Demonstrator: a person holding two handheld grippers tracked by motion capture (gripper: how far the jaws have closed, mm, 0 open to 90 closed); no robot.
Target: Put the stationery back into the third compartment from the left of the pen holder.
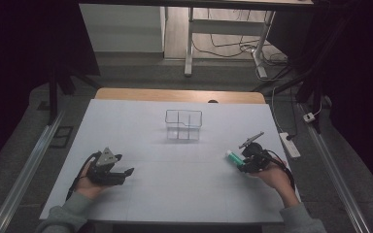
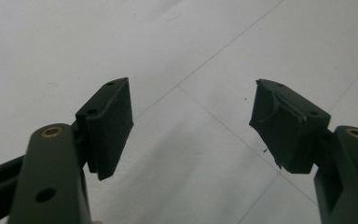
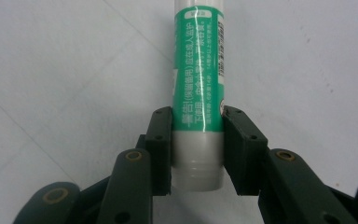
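Observation:
A green glue stick (image 3: 198, 70) with a white label and a grey cap end lies lengthwise between the two black jaws of my right gripper (image 3: 198, 140), which press on both its sides near the cap. In the high view the same green glue stick (image 1: 233, 157) pokes out leftward from my right gripper (image 1: 245, 160) at the table's right. My left gripper (image 1: 121, 174) rests low at the table's left, held by a hand. Its jaws stand wide apart in the left gripper view, left gripper (image 2: 191, 126), with only white table between them.
A clear plastic divided box (image 1: 183, 124) stands at the table's middle back. A thin dark pen-like tool (image 1: 251, 140) lies just behind the right gripper. A white power strip (image 1: 290, 144) sits by the table's right edge. The white sheet (image 1: 175, 194) covers the tabletop.

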